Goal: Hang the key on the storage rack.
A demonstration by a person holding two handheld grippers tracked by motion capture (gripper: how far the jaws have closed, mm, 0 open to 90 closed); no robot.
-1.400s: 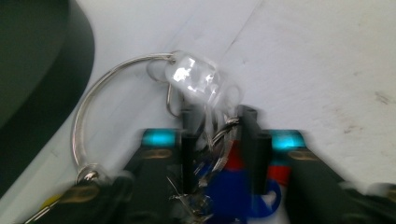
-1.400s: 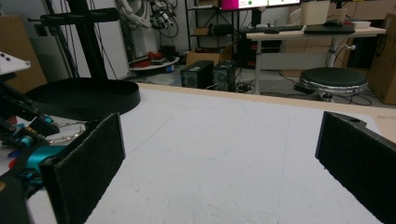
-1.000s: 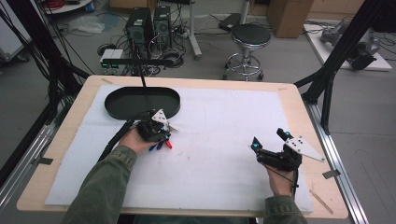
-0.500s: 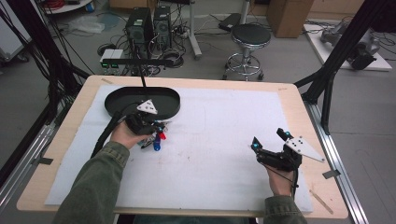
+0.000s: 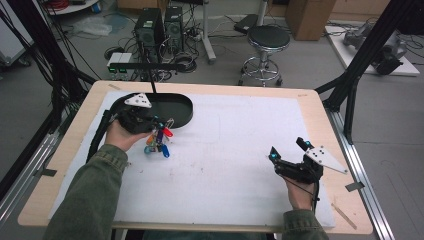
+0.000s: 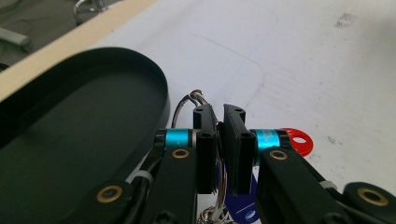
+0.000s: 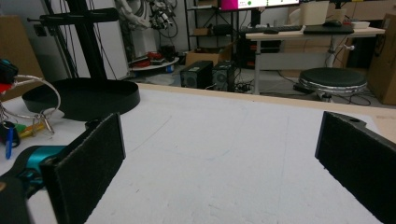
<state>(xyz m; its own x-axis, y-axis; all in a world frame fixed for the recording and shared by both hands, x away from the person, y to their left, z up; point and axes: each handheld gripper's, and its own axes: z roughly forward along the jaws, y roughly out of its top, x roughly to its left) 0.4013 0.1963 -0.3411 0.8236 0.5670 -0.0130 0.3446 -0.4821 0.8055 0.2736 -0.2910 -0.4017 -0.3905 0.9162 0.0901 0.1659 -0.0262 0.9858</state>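
Near the bench's point(image 5: 210, 90) far left corner lies a black oval tray point(image 5: 175, 106). Just beside its near rim, the left tongs point(image 5: 159, 131) are clamped on a metal key ring point(image 6: 189, 100), with coloured key tags point(image 5: 157, 145) dangling above the white mat point(image 5: 235, 150). Toward the near right corner, the right tongs point(image 5: 287, 150) gape wide, holding nothing.

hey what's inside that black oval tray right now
Nothing shows inside the black oval tray; its visible floor is bare. The left gripper, shut on the key ring, covers its near-left end.
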